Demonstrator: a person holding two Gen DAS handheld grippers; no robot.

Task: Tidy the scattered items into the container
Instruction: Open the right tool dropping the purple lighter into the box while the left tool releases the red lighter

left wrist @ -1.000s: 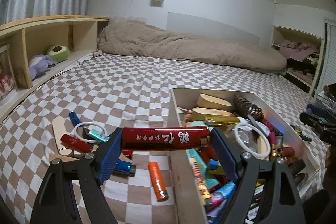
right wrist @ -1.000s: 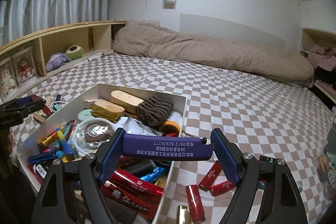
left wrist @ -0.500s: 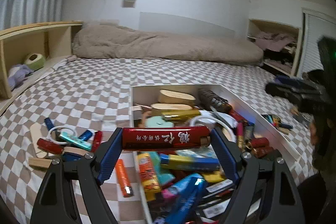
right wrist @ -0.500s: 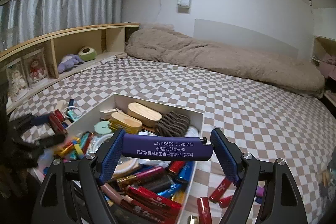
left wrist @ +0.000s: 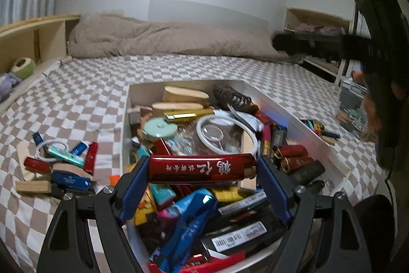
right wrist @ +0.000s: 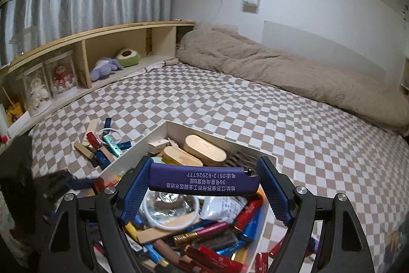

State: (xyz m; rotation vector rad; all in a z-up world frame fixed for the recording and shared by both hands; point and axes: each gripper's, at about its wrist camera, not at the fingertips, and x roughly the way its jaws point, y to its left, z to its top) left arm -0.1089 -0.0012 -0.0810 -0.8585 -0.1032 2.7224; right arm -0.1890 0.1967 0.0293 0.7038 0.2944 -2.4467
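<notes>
My left gripper (left wrist: 202, 169) is shut on a red lighter (left wrist: 199, 168) with white characters, held crosswise above the near end of the white container (left wrist: 319, 138). My right gripper (right wrist: 203, 182) is shut on a purple lighter (right wrist: 204, 181) with white print, held above the same container (right wrist: 156, 134), which is full of lighters, wooden pieces, a white ring and a dark coil. Scattered lighters and wooden blocks lie on the checkered bedsheet left of the container (left wrist: 64, 165), also seen in the right wrist view (right wrist: 102, 145). The right gripper's dark body (left wrist: 378, 73) shows at the right of the left view.
More small items lie on the sheet right of the container (left wrist: 319, 128) and red lighters by its near right corner (right wrist: 263, 260). A brown duvet (right wrist: 281, 73) lies at the bed's far end. A wooden shelf (right wrist: 84, 50) with plush toys runs along the left.
Both grippers moved over the container while holding their lighters. The left swung right to centre on it; the right shifted left and lifted, now close beside the left.
</notes>
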